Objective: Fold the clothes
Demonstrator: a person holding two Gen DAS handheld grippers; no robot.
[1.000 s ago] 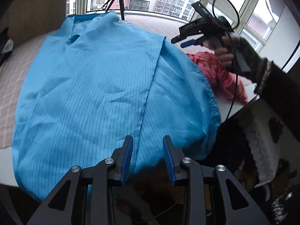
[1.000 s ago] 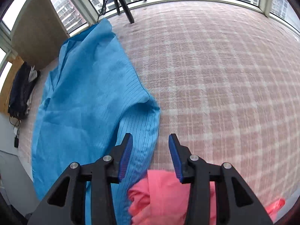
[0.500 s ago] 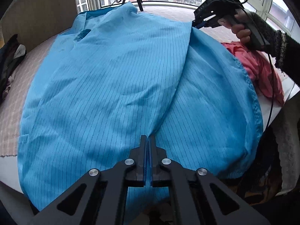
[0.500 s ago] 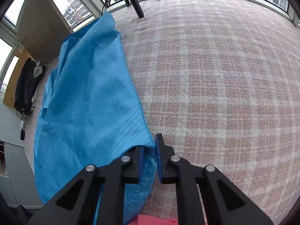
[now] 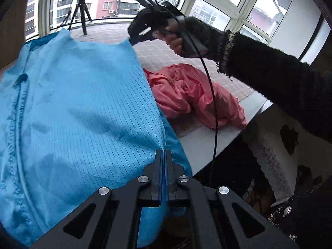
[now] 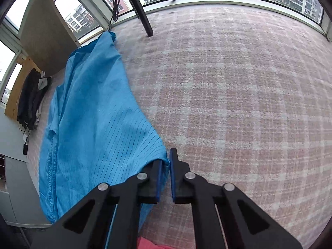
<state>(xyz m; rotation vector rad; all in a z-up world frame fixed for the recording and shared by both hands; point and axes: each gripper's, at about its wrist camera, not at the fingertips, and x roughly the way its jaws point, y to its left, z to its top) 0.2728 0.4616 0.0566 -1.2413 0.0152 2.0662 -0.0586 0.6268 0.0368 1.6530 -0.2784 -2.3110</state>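
Both claws have clamped onto the blue garment [image 5: 78, 112] since a second ago: the left claw [image 5: 163, 157], pressed together, pinches its lower-centre edge. At upper centre the right claw [image 5: 132, 39] is closing on the far corner; a pink garment [image 5: 193, 95] lies at right on the table [image 5: 207, 143].

Black claw [image 5: 163, 157], blue pads, silver screws; fuzzy black sleeve [image 5: 269, 66]; black cable [image 5: 213, 103].
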